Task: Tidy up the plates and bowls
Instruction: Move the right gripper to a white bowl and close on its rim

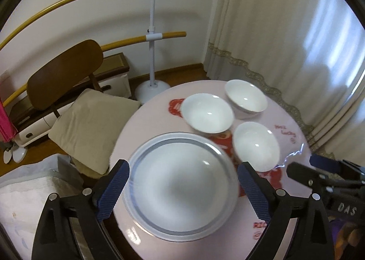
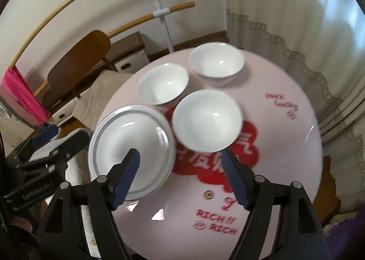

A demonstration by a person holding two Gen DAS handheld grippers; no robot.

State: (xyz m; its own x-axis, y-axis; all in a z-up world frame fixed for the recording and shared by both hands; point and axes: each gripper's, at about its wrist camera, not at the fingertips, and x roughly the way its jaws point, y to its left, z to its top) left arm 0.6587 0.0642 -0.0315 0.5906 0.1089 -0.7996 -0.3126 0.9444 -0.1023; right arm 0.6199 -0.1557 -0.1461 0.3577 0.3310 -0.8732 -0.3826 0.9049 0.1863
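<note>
Left gripper (image 1: 182, 175): fingers spread wide, holding nothing. The plate (image 1: 182, 186) lies between and below the two blue pads, its rim close to each pad; whether either pad touches the rim is hard to judge, as the plate is blurred. Right gripper (image 2: 179, 162): fingers also spread, holding nothing. Its left finger (image 2: 127, 175) overlaps the plate (image 2: 131, 149) in view; its right finger sits over the red flower print on the table (image 2: 285, 146). The nearest bowl (image 2: 206, 121) lies just beyond the gap between the fingertips.

Plate: white, grey ring near the rim, flat on the round pink table (image 1: 289, 146) at its near left edge. It may be a stack of two, since a doubled rim shows in the right wrist view, but blur makes that uncertain. Nothing lies in it.

Three white bowls, all upright, mouths up, all empty. Nearest bowl (image 1: 256, 146) sits just right of the plate. Middle bowl (image 1: 206, 113) (image 2: 163, 83) stands behind the plate, close to the nearest bowl. Far bowl (image 1: 246, 98) (image 2: 216, 61) stands near the table's back edge.

Plate and bowls are round, so no long axis.
</note>
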